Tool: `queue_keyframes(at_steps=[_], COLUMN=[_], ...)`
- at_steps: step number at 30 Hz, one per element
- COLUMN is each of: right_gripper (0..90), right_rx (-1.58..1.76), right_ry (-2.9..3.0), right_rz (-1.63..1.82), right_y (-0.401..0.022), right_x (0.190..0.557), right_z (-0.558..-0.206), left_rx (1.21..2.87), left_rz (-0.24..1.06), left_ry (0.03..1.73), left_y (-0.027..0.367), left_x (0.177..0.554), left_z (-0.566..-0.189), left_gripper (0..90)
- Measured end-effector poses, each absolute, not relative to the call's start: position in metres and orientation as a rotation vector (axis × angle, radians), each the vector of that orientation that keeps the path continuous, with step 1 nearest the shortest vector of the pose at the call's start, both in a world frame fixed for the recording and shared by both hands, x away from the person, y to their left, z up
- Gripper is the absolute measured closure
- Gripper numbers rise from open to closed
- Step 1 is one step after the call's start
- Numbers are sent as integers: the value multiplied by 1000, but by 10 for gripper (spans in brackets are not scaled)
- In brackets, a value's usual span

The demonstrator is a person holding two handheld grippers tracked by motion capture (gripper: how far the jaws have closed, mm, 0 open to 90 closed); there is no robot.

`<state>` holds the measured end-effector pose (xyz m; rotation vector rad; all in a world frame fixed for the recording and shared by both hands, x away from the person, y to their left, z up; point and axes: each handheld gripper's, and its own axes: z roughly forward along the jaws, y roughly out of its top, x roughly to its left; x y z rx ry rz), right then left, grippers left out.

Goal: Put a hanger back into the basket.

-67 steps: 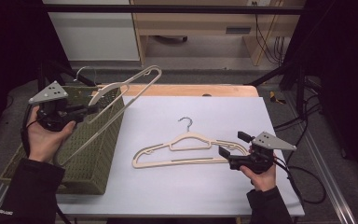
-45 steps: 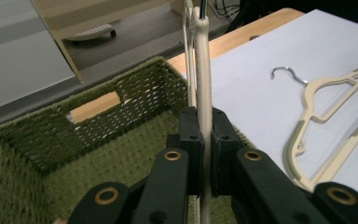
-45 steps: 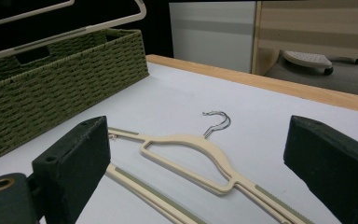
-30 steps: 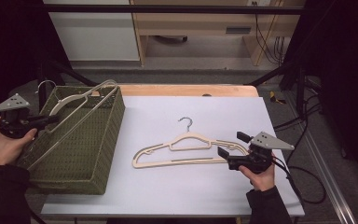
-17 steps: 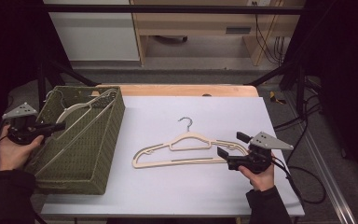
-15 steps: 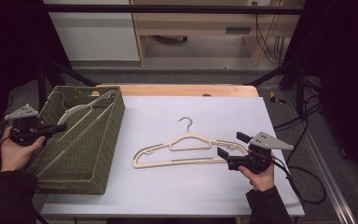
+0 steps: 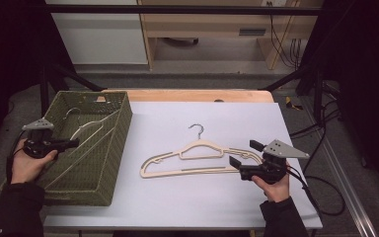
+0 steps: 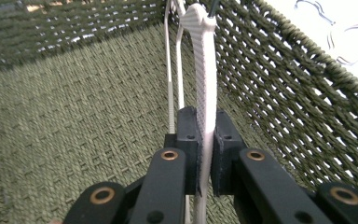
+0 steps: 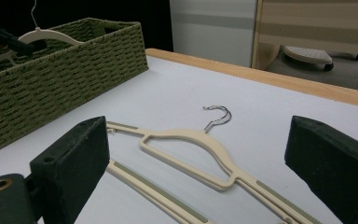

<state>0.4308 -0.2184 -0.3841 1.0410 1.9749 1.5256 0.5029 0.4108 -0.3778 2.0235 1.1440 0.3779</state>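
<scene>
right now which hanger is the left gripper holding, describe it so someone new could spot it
Start at the green woven basket on the left of the white table. Inside it a cream hanger leans tilted, its end clamped in the left gripper. Unlike the other cream hanger, which lies flat on the bare tabletop by the open right gripper, this one is in the basket and gripped.

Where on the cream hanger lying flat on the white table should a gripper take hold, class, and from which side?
Probably the hanger's right shoulder arm, approached from the right, where the open right gripper already waits. That arm is a thin flat bar, so the jaws could close across its width.
</scene>
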Motion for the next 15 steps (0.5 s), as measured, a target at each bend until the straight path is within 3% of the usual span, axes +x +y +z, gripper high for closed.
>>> queue_keyframes(at_steps=[15], right_gripper=[71], right_rx=[1045], right_ry=[1984], right_rz=[1525], right_y=[-216], right_x=[432], right_z=[-385], left_rx=[2047], left_rz=[488], left_ry=[1292], left_y=[421], left_x=[513], left_z=[-385], left_gripper=[841])
